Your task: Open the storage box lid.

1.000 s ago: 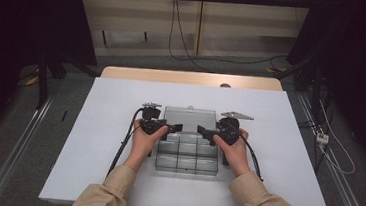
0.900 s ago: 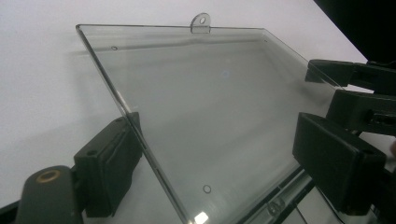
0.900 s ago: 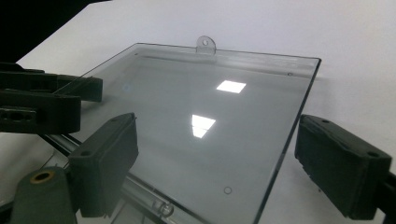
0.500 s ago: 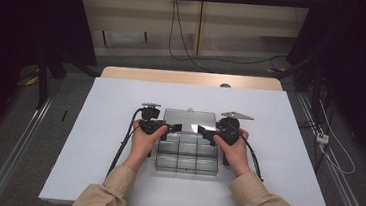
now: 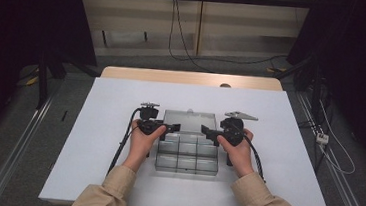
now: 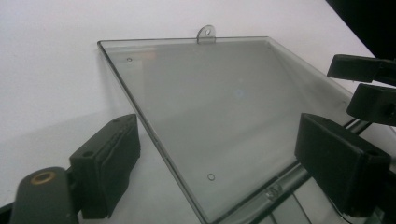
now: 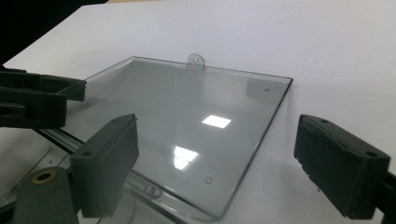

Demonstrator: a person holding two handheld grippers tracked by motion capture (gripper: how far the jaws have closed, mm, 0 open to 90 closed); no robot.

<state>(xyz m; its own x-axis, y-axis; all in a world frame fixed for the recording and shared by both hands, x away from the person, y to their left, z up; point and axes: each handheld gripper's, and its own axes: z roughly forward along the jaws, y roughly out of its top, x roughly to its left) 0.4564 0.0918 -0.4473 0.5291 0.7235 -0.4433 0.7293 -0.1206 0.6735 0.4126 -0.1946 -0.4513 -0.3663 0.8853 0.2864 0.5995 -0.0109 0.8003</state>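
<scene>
A clear plastic box (image 5: 187,153) sits in the middle of a white table (image 5: 103,126). It has little square pockets inside. Its lid (image 5: 190,120) is flipped open and lies flat on the table behind the box. The lid has a small round tab (image 6: 206,33) on its far edge.

The left gripper (image 5: 168,128) is at the left side of the box, right where the lid joins it. Its jaws are wide apart, and they hold nothing. One jaw is over the bare table beside the lid's left edge, and one is over the lid.

The right gripper (image 5: 207,133) is at the right side, pointing at the left one. Its jaws are wide apart too, one on each side of the lid's right edge.

There is lots of bare table all around the box.
</scene>
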